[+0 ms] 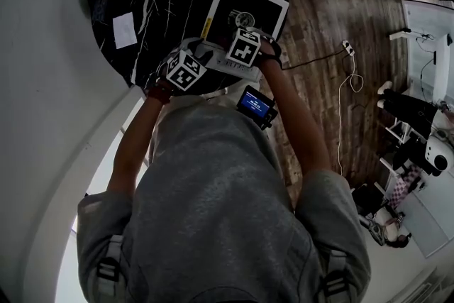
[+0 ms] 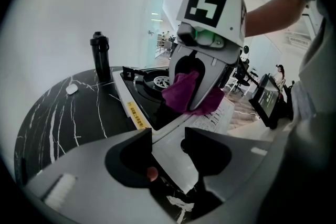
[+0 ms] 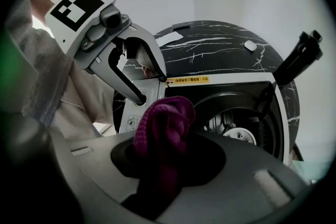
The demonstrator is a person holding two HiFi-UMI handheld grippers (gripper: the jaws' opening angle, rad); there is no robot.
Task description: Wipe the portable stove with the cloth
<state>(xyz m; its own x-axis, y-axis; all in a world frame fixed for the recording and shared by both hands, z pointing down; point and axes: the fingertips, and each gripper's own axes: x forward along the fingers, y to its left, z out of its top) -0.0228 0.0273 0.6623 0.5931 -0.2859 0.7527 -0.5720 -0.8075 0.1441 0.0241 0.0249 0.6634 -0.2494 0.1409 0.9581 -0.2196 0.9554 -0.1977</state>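
- The right tongs (image 3: 168,157) are clenching a purple cloth (image 3: 163,123). The cloth is bunching between the jaws and sticking out past their tips.
- The portable stove (image 3: 226,94) is sitting just beyond those tips on the black marbled tabletop (image 2: 58,113). The cloth is hanging at the stove's near edge, but whether it is touching the surface is not showing clearly.
- The left tongs (image 2: 167,147) are straddling the stove's white near corner. The jaws are apparently pressing on it from both sides and bracing the body.
- In my judgement the cloth is behaving as a soft, light, limp thing. Holding it by the bunch is leaving a protruding wad to serve as the wiping pad.
- The stove is looking stiff, smooth and fairly light, so wiping pressure is likely risking a slide on the polished tabletop. Gripping its rim, away from the burner, is looking sound.
- A black bottle (image 2: 100,55) is standing well beyond the left tongs, past the stove.
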